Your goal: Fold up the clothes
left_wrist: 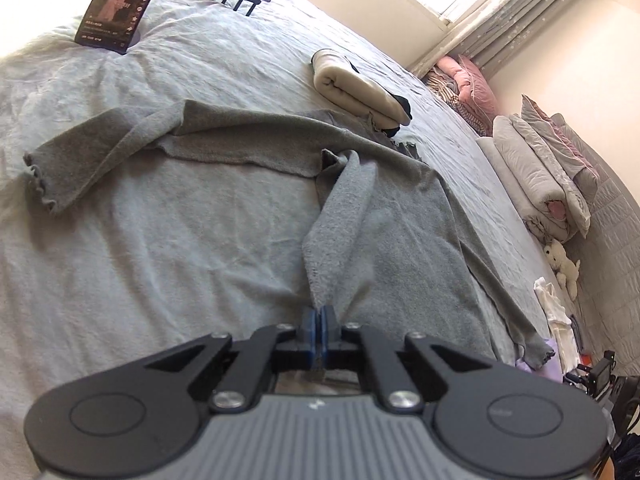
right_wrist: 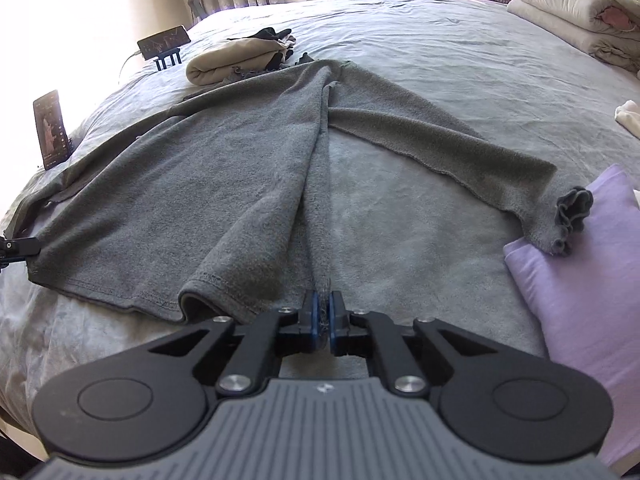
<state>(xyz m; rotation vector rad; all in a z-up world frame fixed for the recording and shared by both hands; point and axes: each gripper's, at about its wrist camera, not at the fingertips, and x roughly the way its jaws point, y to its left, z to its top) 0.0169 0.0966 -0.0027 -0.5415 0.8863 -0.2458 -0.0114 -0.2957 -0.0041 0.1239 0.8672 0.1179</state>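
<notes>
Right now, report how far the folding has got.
Done: one cream garment lies folded at the far side of the bed. In hand: the grey sweater is spread out, and both the left gripper and right gripper have their jaws pinched on its hem edge. Left: no fold is made in it yet; both sleeves lie stretched out. A white pile at the bedside looks unfolded.

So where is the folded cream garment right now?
The folded cream garment lies on the bed beyond the grey sweater, upper left in the right wrist view, beside a propped phone.
</notes>
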